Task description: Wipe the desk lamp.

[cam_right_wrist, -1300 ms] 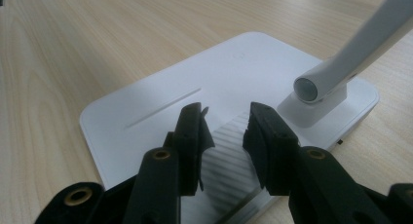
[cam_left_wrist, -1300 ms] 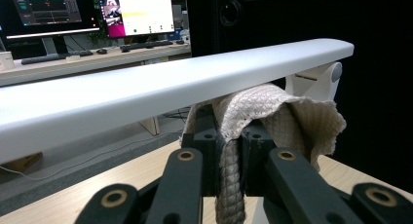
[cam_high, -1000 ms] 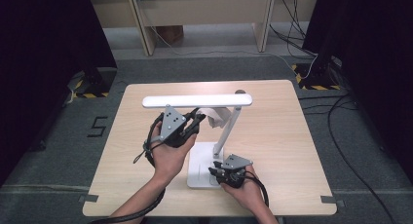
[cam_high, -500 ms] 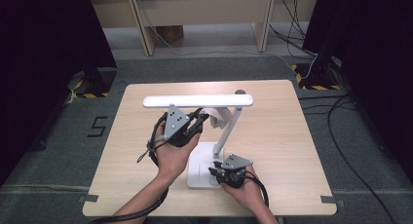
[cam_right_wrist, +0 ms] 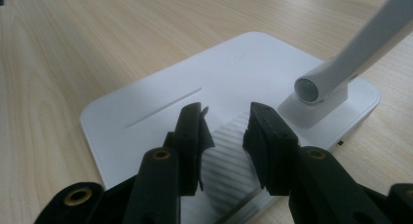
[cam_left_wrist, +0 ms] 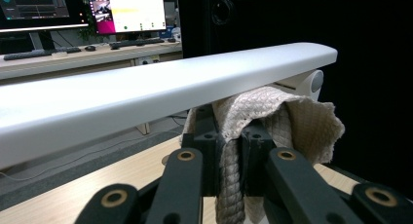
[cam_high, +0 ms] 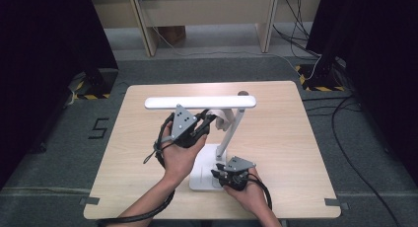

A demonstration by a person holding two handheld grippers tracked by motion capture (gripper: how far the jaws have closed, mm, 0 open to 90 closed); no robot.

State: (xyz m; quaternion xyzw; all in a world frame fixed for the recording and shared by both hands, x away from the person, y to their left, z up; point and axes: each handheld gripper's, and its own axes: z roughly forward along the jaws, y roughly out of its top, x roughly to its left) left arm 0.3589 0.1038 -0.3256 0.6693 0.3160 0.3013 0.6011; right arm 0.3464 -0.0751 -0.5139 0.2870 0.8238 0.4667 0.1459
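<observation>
- Where writing goes, the high view offers a black "5" [cam_high: 99,128] marked on the grey floor left of the table [cam_high: 305,153]; the white desk lamp [cam_high: 200,102] standing on the table carries no readable label.
- From the same view, the left hand [cam_high: 180,155] reaches up and forward, its left gripper [cam_high: 209,122] raised just under the lamp's long head with a beige cloth [cam_high: 219,116] at its tip; the right hand [cam_high: 249,192] lies low near the table's front edge, its right gripper [cam_high: 217,173] over the lamp's base.
- Along the left gripper view, monitors [cam_left_wrist: 80,9] glow far behind, their text too small to read; the jaws are nearly together, pinching the waffle-weave cloth, which drapes just below the lamp head.
- Along the right gripper view, the jaws stand apart over the base's ribbed patch [cam_right_wrist: 226,151], gripping nothing; the lamp's stem hinge [cam_right_wrist: 311,90] sits just beside them.
</observation>
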